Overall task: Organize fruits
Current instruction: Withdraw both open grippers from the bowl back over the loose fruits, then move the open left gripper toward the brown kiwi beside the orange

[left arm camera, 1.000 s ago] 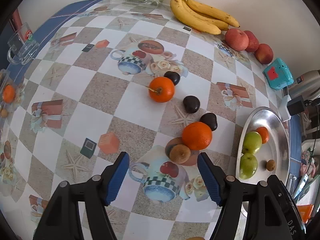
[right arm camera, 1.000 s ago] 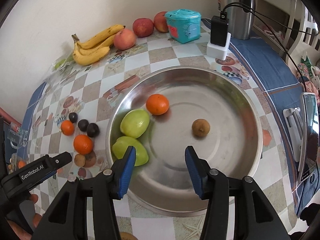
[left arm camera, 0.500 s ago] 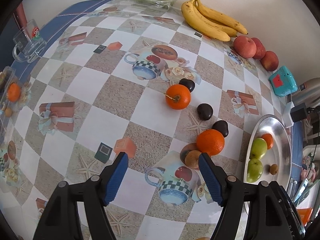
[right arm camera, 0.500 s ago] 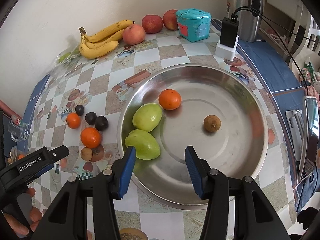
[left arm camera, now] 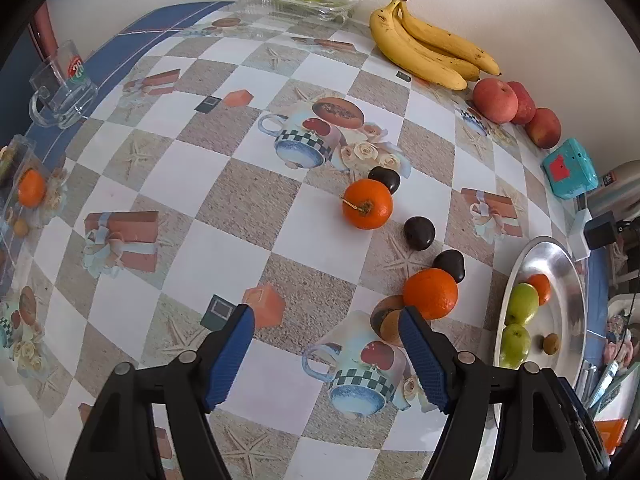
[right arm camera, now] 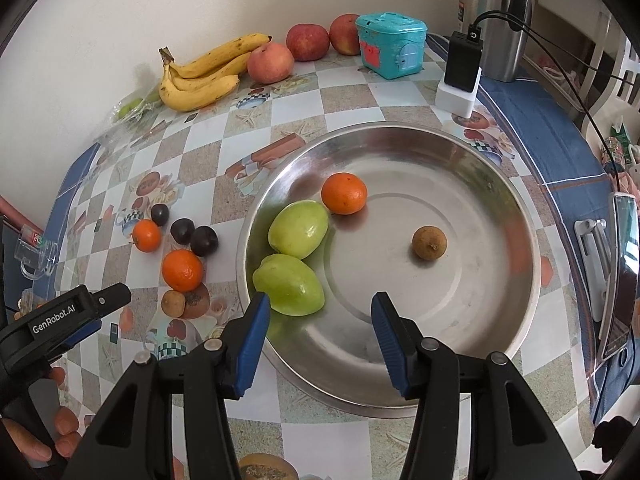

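Two glossy oranges [left arm camera: 430, 294] loose on tablecloth | left gripper [left arm camera: 326, 350] opening, empty | right gripper [right arm camera: 318, 336] opening, empty

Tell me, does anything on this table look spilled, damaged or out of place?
Nothing spilled or damaged. Only loose fruit stands out: two oranges, three dark plums and a small brown fruit lie scattered on the tablecloth beside the steel bowl.

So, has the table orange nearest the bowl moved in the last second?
No. The orange still sits beside the dark plum, just above the printed cup on the cloth; only the view shifted.
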